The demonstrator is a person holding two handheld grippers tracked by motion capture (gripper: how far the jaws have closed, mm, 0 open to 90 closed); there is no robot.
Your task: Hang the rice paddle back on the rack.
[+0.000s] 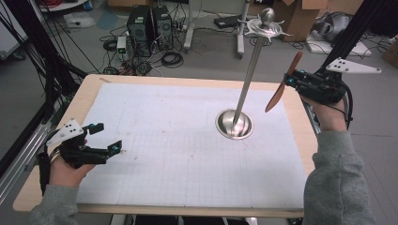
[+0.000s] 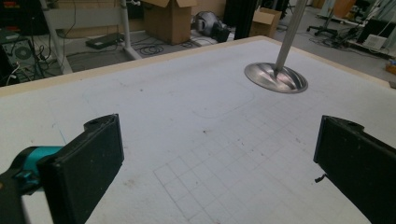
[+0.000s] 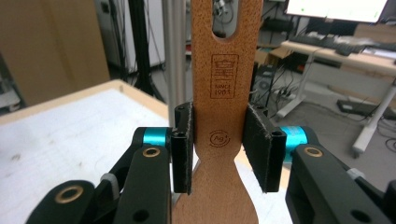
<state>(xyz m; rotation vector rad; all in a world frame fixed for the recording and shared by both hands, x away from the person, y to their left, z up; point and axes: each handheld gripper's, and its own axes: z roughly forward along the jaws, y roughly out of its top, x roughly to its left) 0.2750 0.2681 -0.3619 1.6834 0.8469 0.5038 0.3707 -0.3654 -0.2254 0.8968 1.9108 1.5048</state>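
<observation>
My right gripper [image 1: 290,78] is held up above the table's far right corner, shut on a wooden spatula [image 1: 281,86] that hangs tilted, with its slotted blade end upward. In the right gripper view both pads press the spatula's [image 3: 224,93] narrow neck, near its stamped marks, with my right gripper [image 3: 217,144] centred on it. A metal stand [image 1: 248,79] with a round base [image 1: 233,124] and a hooked top [image 1: 265,26] rises just left of the spatula. My left gripper [image 1: 107,137] rests low over the mat's left edge, open with nothing between its pads [image 2: 88,163].
A white gridded mat [image 1: 178,154] covers most of the wooden table [image 1: 89,89]. The stand's base [image 2: 275,77] sits far ahead of the left jaws. The stand's pole [image 3: 176,56] is close behind the spatula. Computers, cables and boxes lie on the floor beyond the table.
</observation>
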